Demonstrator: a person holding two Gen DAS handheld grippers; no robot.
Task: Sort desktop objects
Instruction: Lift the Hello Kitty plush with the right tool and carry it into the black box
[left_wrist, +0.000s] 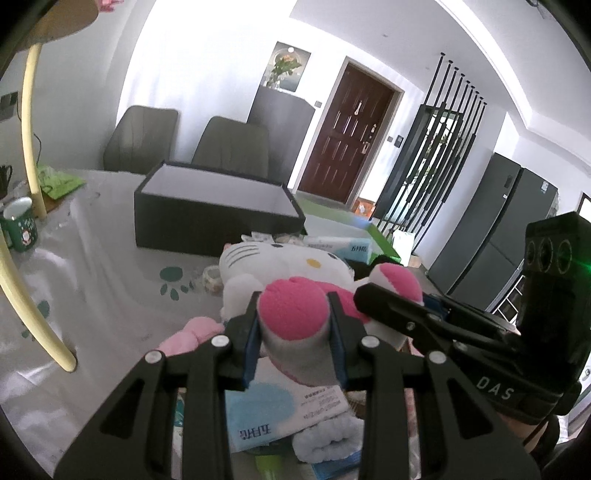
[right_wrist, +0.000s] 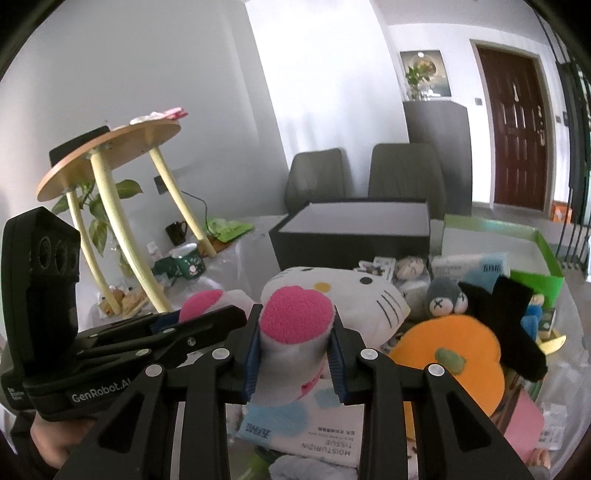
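A white Hello Kitty plush (left_wrist: 280, 258) with pink soles lies tilted over the clutter on the table, head towards the dark box. My left gripper (left_wrist: 294, 301) is shut on one pink-soled foot, its blue pads pressing both sides. My right gripper (left_wrist: 384, 291) comes in from the right and clamps the other foot. In the right wrist view the right gripper (right_wrist: 295, 312) squeezes its foot of the plush (right_wrist: 332, 291), and the left gripper (right_wrist: 218, 317) grips the second foot at the left.
An open dark grey box (left_wrist: 207, 229) (right_wrist: 351, 243) stands behind the plush, a green tray (right_wrist: 535, 280) beside it. Under the grippers lie tissue packs (right_wrist: 314, 428), an orange plush (right_wrist: 450, 354), a grey doll (right_wrist: 443, 295) and black cloth (right_wrist: 506, 317). A green mug (left_wrist: 18, 225) and a yellow-legged stand (right_wrist: 110, 147) are left.
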